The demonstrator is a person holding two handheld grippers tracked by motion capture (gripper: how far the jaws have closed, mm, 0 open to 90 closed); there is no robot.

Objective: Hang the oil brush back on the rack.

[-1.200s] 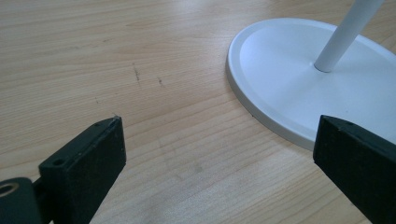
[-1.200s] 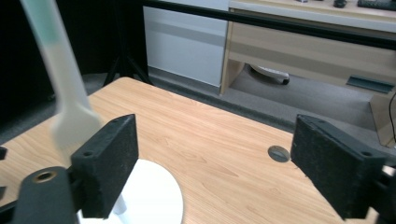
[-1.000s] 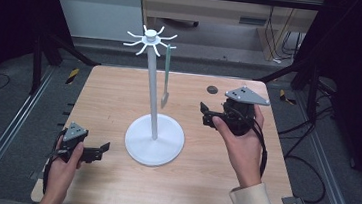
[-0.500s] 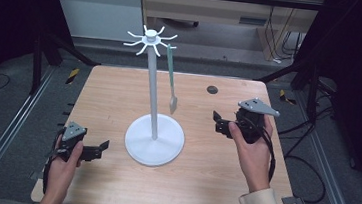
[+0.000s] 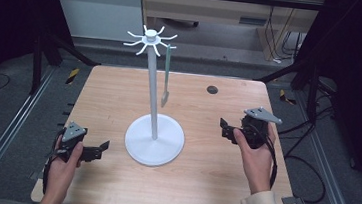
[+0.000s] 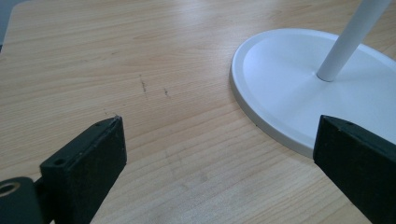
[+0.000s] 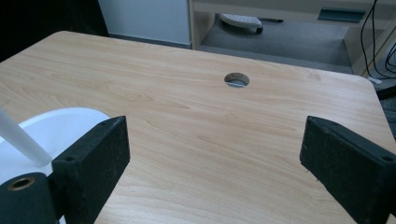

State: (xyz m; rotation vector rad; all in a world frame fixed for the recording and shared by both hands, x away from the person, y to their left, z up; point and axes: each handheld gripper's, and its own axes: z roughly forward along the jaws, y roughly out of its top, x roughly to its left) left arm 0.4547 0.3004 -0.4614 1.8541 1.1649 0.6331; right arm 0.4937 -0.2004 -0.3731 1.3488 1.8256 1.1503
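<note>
A white hook stand [image 5: 152, 79] rises from a round base [image 5: 164, 150] at the middle of the table. From one of its top hooks [image 5: 151, 38] hangs a slim grey-green utensil [image 5: 166, 75], clear of the table. My left gripper [image 5: 100, 150] rests low at the front left, open and empty, pointing at the base. In the left gripper view its jaws [image 6: 219, 128] stand wide apart, with the base [image 6: 299, 84] just beyond the right one. My right gripper [image 5: 223, 128] is held right of the stand, open and empty [image 7: 215, 128].
The wooden table [image 5: 119, 91] has a small round hole [image 5: 212, 90] at the back right, and the right gripper view shows that hole [image 7: 236, 79] ahead of the jaws. Metal frame rails run along both table sides. Bare wood lies between each gripper and the stand.
My right gripper drew back from the hanging utensil, to the right and toward the person. The utensil swung outward and hangs straighter now. The left gripper stayed put.
</note>
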